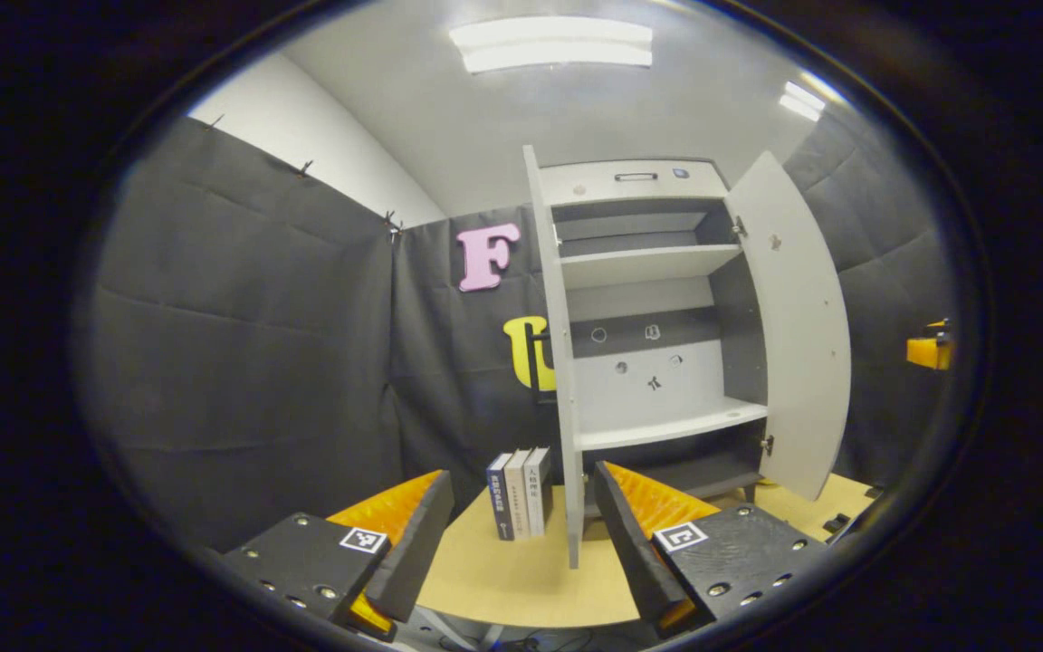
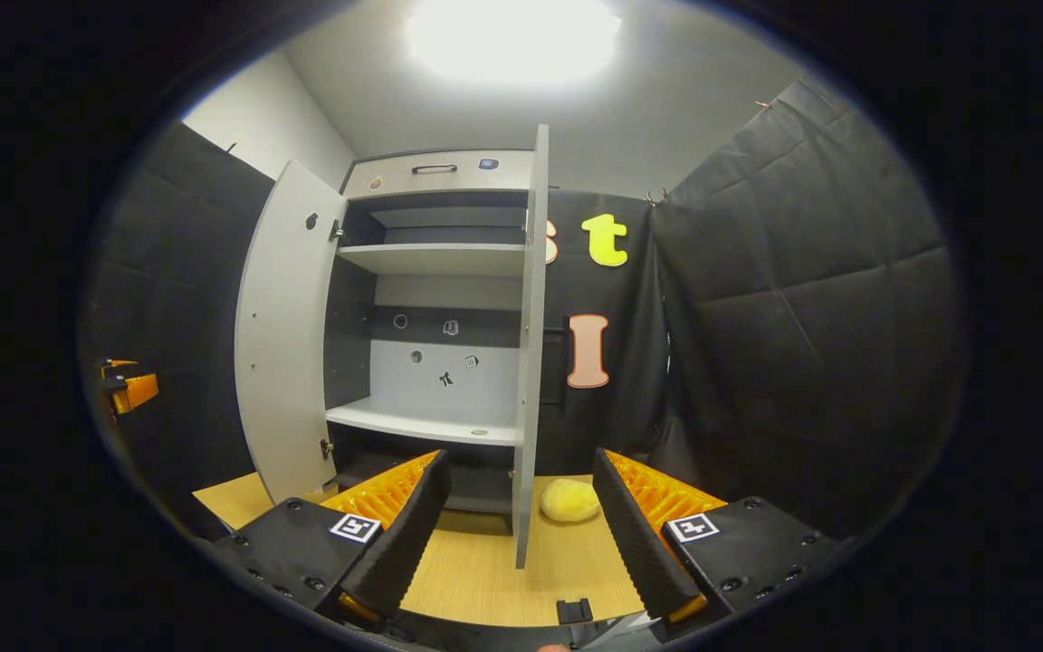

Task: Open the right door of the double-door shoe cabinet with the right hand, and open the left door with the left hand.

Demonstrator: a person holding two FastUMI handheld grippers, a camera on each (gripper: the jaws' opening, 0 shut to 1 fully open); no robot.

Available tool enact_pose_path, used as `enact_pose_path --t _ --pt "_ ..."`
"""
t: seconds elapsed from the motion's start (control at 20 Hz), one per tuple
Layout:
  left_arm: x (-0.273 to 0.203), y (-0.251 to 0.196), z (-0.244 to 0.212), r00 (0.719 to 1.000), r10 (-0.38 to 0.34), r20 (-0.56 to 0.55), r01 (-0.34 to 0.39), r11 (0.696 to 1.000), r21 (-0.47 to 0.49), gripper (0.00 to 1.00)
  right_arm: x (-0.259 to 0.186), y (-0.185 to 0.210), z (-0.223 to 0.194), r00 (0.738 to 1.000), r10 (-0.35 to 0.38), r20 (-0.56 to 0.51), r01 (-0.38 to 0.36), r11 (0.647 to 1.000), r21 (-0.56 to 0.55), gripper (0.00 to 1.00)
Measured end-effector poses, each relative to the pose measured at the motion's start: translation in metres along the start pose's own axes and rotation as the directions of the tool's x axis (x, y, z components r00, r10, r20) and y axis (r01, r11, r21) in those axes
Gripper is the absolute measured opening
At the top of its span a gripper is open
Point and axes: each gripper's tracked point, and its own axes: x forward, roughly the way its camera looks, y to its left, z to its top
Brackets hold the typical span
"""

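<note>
- shoe cabinet (image 1: pixel 648 263) stands on tabletop (image 1: pixel 521 570), both doors swung open, shelves bare
- left door (image 1: pixel 559 362) edge-on between left claw (image 1: pixel 521 543) fingers, untouched; claw released
- right door (image 2: pixel 531 344) edge-on between right claw (image 2: pixel 517 534) fingers, untouched; released
- books (image 1: pixel 519 493) upright beside left door
- yellow lump (image 2: pixel 569 500) near right door

Nothing here can really be read. Three books (image 1: pixel 520 494) stand upright near the wooden table's (image 1: pixel 503 580) left edge, beside the cabinet's (image 1: pixel 639 299) open left door (image 1: pixel 558 362); their spines carry print too small to make out. Each gripper's fingers bear a square black-and-white marker (image 1: pixel 364 540), a pattern rather than words.
</note>
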Motion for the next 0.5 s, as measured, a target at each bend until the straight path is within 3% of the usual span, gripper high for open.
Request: enact_pose_path --t 0.5 --pt "0.0024 0.0076 0.0042 0.999 0.030 0.017 -0.030 0.999 0.030 0.91 0.0049 0.0093 0.0048 1.000 0.012 0.019 -0.012 1.000 0.006 0.99"
